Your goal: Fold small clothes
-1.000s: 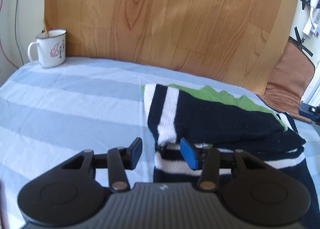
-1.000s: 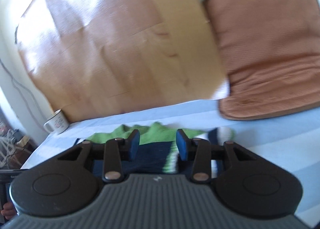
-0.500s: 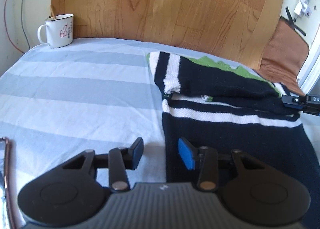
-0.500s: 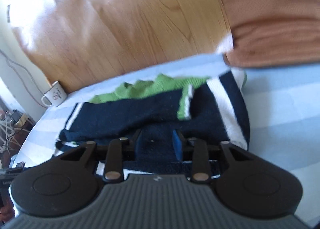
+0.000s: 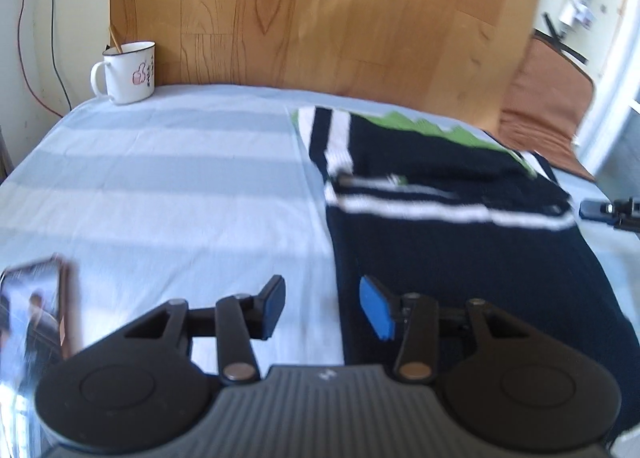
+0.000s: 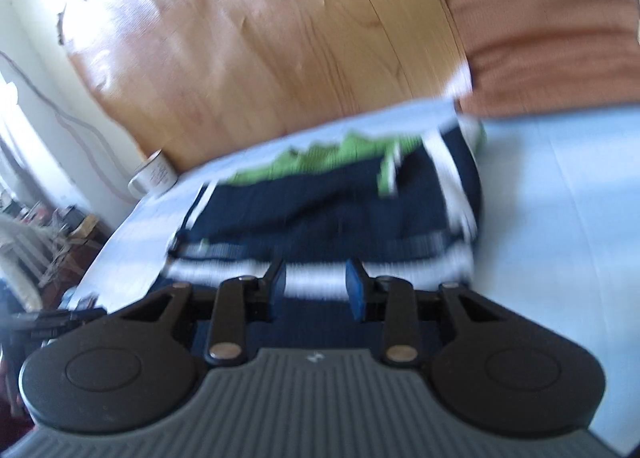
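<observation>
Both hand-held grippers, left (image 5: 322,308) and right (image 6: 316,284), are part open and empty over the half-folded sweater (image 5: 460,250); next, each must grip the near hem.

Both grippers tilt downward, jaws parted and empty — the left gripper (image 5: 322,308) has just been opening, the right gripper (image 6: 316,286) closing slightly.

We see bright daylight glaring off the wooden panel (image 6: 248,54); both fisheye views are motion-blurred, bending at the edges.
</observation>
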### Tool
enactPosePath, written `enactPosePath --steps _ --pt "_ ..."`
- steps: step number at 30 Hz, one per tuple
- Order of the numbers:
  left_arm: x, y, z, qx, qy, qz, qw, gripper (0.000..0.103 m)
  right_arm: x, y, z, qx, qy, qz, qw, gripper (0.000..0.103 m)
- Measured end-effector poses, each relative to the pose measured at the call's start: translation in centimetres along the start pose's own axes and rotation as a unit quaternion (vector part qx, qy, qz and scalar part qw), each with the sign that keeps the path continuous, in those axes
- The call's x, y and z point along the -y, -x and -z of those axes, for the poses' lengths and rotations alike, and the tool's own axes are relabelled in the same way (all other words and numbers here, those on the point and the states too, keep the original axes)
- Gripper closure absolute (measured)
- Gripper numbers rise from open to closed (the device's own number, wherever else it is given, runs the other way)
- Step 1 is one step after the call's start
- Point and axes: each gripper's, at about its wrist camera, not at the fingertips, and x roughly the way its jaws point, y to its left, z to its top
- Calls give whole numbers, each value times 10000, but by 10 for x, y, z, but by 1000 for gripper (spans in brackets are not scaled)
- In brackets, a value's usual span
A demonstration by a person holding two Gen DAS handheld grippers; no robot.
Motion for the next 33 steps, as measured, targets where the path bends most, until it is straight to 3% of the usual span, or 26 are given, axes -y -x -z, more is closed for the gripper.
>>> enactPosePath --steps 10,19,24,26,27,28,29,33 --pt "-3 69 79 -312 547 576 9963 60 33 104 127 -43 -1064 37 9943 66" --pt "-1 78 118 -753 982 924 9880 55 22 122 166 -57 -1189 -191 9927 65" --pt "9 75 128 -861 1030 1097 9849 51 24 126 178 -77 -1314 -233 9910 58" --pt "11 72 129 -912 1038 1081 9845 57 24 125 181 -126 -1315 -287 9908 58" --pt "12 70 130 -939 1055 1058 9843 70 22 122 182 -202 -1299 -334 9908 60" --pt "11 68 130 -994 1079 1036 9837 91 19 117 183 -326 -1229 -366 9912 64" --pt "10 66 130 -1057 1124 1062 9823 93 15 115 183 -430 -1098 -398 9922 88" --pt "2 84 121 -806 1365 1408 9773 94 2 121 162 -138 -864 -890 9922 92"
